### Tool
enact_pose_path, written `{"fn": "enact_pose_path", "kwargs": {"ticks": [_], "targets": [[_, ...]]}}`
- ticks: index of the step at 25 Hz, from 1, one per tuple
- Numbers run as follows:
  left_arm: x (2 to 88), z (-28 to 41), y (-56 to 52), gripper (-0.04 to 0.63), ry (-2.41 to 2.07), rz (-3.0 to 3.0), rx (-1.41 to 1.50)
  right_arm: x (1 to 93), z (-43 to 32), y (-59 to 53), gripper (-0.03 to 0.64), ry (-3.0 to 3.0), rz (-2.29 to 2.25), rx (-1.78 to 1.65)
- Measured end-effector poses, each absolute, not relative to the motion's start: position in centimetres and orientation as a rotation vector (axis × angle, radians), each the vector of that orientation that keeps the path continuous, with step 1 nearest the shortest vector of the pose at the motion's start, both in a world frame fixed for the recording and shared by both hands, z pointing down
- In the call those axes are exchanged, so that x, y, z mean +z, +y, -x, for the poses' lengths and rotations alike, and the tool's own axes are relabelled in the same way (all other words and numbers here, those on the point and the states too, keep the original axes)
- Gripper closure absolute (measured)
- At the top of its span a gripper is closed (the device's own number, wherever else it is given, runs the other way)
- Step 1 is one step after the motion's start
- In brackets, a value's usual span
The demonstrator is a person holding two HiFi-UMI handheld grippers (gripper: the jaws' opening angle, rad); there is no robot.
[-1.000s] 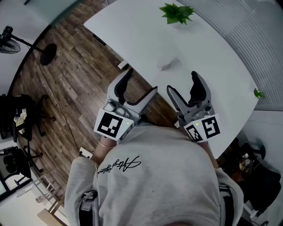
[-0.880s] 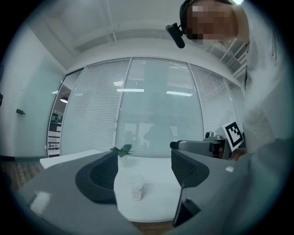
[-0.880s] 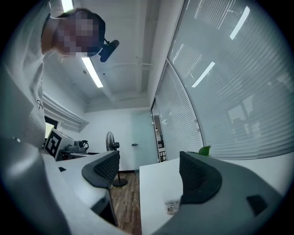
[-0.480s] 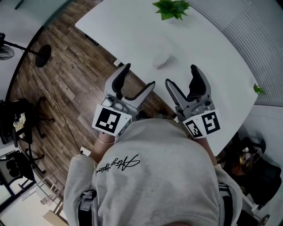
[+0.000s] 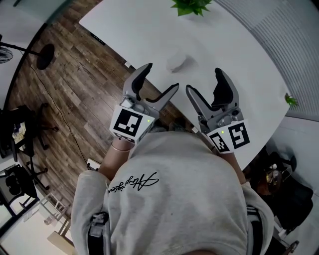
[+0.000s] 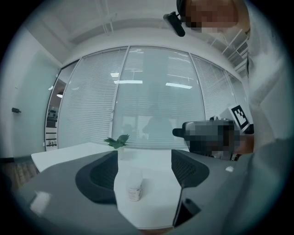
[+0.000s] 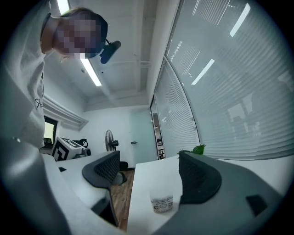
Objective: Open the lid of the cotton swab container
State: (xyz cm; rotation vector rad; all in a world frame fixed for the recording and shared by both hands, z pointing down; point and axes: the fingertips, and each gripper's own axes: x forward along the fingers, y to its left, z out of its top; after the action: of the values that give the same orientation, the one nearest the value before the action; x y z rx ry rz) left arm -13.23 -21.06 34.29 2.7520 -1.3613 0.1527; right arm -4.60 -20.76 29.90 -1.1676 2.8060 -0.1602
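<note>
A small clear cotton swab container (image 5: 175, 63) with a label stands on the white table (image 5: 239, 64), lid on. It shows ahead between the jaws in the left gripper view (image 6: 134, 188) and in the right gripper view (image 7: 161, 203). My left gripper (image 5: 158, 82) is open, held near the table's front edge, short of the container. My right gripper (image 5: 205, 82) is open too, to the right of the container. Neither touches it.
A potted green plant (image 5: 189, 6) stands at the table's far side, and a second one (image 5: 291, 101) at its right edge. Wooden floor (image 5: 70, 74) lies to the left, with a fan base (image 5: 45, 56) and chairs (image 5: 20, 130).
Both grippers have moved forward over the table edge towards the container, the left one more. Both stay open.
</note>
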Motion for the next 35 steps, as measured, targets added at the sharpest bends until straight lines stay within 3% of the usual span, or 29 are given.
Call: {"fn": "enact_pose_path", "kwargs": {"ticks": [15,28,35], "targets": [[43.7,11.1,-26.7,0.252,-1.306,-2.689,0.419,30.7,3.0,-20.5,0.235,2.78,1.23,-0.204],[47.2,10.4,-29.0,0.313,-1.306,-2.66,0.592,31.1,1.9,-20.3,0.239,2.78,1.254,-0.225],[47.8,9.9,-29.3,0.379,-1.313,-2.65,0.632,31.3,1.7,-20.3,0.242,2.788,1.257,-0.234]]}}
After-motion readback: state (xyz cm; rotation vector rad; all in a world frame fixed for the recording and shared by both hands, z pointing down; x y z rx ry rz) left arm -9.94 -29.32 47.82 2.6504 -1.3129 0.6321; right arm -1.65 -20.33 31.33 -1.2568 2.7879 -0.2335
